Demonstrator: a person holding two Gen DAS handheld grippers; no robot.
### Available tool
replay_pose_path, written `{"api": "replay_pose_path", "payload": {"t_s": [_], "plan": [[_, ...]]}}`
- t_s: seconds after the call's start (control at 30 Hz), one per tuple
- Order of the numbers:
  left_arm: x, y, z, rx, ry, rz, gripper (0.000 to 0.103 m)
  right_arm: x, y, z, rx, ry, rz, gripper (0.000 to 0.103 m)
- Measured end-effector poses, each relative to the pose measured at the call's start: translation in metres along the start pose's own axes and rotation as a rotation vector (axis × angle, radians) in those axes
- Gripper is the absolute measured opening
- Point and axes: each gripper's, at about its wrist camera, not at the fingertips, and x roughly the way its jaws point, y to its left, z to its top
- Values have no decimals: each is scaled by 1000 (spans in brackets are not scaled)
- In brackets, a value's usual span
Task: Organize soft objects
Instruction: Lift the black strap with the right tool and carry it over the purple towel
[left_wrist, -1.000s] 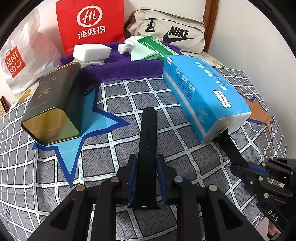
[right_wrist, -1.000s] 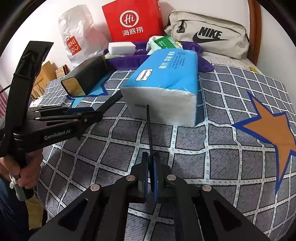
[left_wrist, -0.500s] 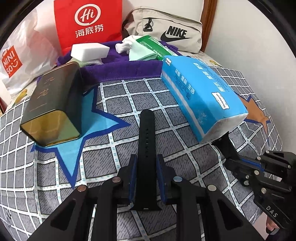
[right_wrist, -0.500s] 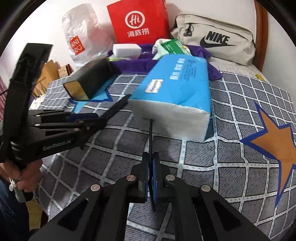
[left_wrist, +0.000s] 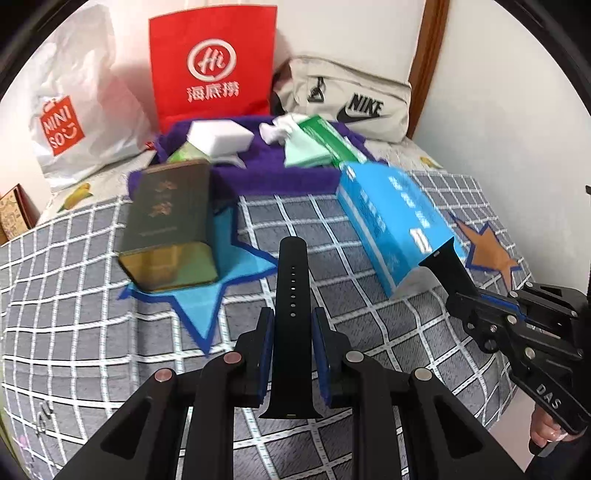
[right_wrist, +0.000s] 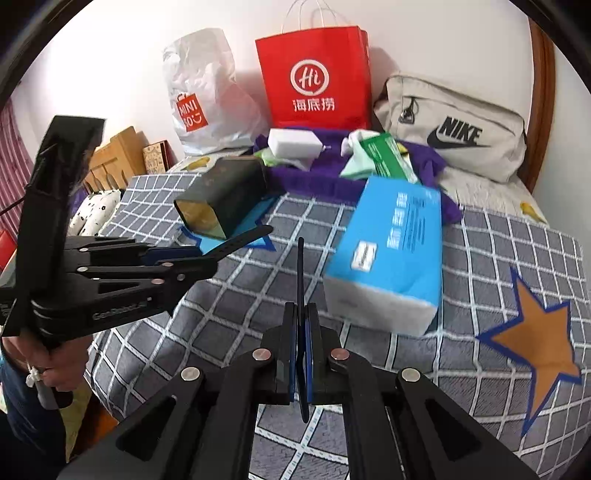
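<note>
Your left claw (left_wrist: 291, 354) clamped wide black perforated rubber strap piece (left_wrist: 291, 291) across its width; your right claw (right_wrist: 301, 347) pinched second black strap piece (right_wrist: 301, 280) edge-on, pads nearly together. Both pieces hung clear above bed.

Risks: thin edge-on hold could let strap twist and slip out; free tip at 12 o'clock could snag blue plastic-wrapped tissue pack (right_wrist: 395, 251).

Surface: soft grey grid-pattern bedspread (left_wrist: 92, 332) with star patches. At 12 o'clock: purple towel (left_wrist: 277, 173), red paper bag (left_wrist: 214, 70), wall behind.
</note>
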Motion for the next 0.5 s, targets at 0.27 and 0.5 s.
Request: {"api": "replay_pose_path", "payload": {"t_s": [0.27,0.5], "plan": [[-23,11,26,-21,-52,33,20,-7,-3,31,-16,-39,-34,4],[-23,28,58,-67,-69,76,20,-5,-13,68,-8,-81,-60,4]]}}
